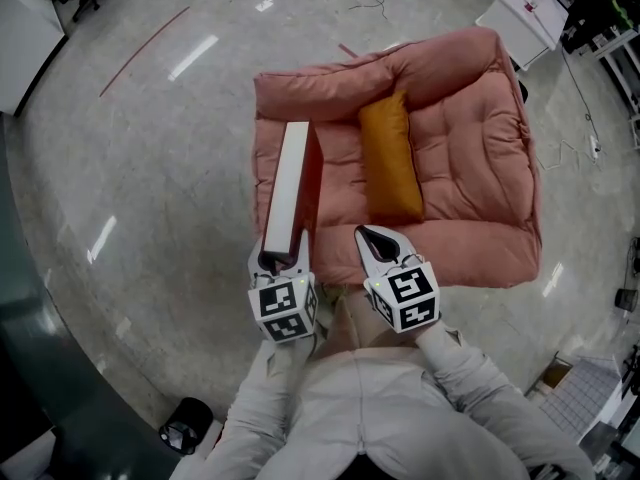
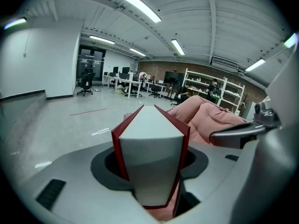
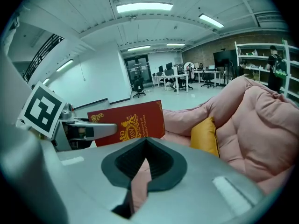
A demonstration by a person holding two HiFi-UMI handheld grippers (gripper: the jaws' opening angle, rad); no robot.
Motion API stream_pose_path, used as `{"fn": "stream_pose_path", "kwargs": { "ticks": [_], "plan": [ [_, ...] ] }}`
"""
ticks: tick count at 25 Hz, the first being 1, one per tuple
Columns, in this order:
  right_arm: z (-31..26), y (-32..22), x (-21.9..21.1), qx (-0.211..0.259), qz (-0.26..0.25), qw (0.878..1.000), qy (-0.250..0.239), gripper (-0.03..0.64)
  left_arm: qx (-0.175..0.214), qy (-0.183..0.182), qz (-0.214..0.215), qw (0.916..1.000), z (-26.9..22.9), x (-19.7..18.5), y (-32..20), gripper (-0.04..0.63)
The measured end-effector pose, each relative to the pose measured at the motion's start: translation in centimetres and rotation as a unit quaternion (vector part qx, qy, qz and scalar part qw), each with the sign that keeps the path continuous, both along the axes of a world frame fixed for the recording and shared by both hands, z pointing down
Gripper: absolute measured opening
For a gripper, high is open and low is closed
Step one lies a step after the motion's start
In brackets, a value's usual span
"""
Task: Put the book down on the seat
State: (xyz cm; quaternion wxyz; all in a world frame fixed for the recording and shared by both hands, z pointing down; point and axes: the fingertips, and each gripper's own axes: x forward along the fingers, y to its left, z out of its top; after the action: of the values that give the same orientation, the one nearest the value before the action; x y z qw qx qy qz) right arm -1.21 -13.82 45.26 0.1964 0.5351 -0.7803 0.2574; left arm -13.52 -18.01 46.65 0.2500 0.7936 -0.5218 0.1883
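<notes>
A thick book (image 1: 290, 183) with red covers stands on edge, its white page block facing up, over the left part of the pink cushioned seat (image 1: 470, 168). My left gripper (image 1: 283, 258) is shut on the near end of the book (image 2: 152, 148), one jaw against each cover. My right gripper (image 1: 378, 240) is shut and empty, hovering at the seat's front edge just right of the book. An orange pillow (image 1: 388, 158) lies in the middle of the seat. From the right gripper view I see the red cover (image 3: 128, 122) with gold print and the pillow (image 3: 205, 136).
The seat sits on a glossy grey floor. A white box-like unit (image 1: 528, 13) stands behind it at the top right. A dark round object (image 1: 183, 433) is on the floor by the person's left side. Shelves (image 2: 210, 90), desks and office chairs stand far off.
</notes>
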Motion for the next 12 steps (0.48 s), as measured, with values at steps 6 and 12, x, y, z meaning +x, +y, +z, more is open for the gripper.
{"fn": "stream_pose_path", "kwargs": {
  "ticks": [6, 12],
  "plan": [
    [1.6, -2.7, 0.5, -0.008, -0.003, 1.000, -0.002, 0.000, -0.019, -0.004, 0.006, 0.9998, 2.5, 1.4, -2.2, 0.241],
    [3.9, -6.0, 1.3, -0.020, -0.002, 1.000, 0.001, 0.000, -0.043, -0.009, 0.004, 0.9990, 5.4, 2.7, -4.5, 0.241]
  ]
}}
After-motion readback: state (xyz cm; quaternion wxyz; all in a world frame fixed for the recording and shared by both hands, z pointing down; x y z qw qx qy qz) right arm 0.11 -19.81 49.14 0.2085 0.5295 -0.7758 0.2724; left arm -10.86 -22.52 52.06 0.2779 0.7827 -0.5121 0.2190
